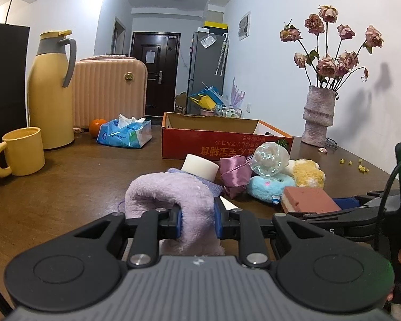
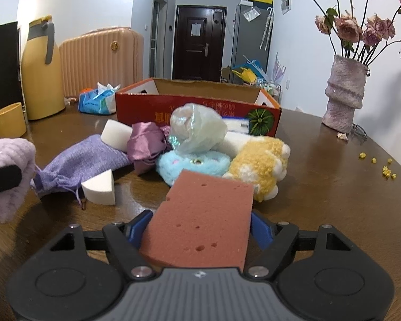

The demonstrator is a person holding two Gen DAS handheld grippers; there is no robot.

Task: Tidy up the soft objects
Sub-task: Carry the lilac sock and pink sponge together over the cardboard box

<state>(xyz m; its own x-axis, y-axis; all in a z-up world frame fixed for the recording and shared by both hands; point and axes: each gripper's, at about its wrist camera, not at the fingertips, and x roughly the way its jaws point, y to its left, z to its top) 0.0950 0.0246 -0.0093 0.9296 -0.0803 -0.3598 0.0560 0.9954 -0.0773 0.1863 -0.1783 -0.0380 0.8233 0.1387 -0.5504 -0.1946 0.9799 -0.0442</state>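
Observation:
My left gripper (image 1: 199, 223) is shut on a fluffy lilac cloth (image 1: 171, 190), which also shows at the left of the right wrist view (image 2: 9, 157). My right gripper (image 2: 200, 230) is shut on a pink-brown sponge (image 2: 200, 219), seen in the left wrist view (image 1: 307, 199) too. A pile lies before the open red cardboard box (image 2: 200, 107): a lilac drawstring pouch (image 2: 80, 160), a white foam cylinder (image 2: 115, 133), a white foam wedge (image 2: 100, 188), a purple satin bag (image 2: 144, 144), a crinkled clear bag (image 2: 197, 131), a blue plush (image 2: 192, 165) and a yellow plush (image 2: 259, 165).
On the brown table (image 1: 66, 182) stand a yellow mug (image 1: 21, 151), a yellow thermos jug (image 1: 50, 88), a blue tissue pack (image 1: 125, 132), an orange (image 1: 96, 126) and a vase of dried roses (image 1: 318, 115). A pink suitcase (image 1: 109, 91) stands behind. Yellow crumbs (image 2: 385, 169) lie at right.

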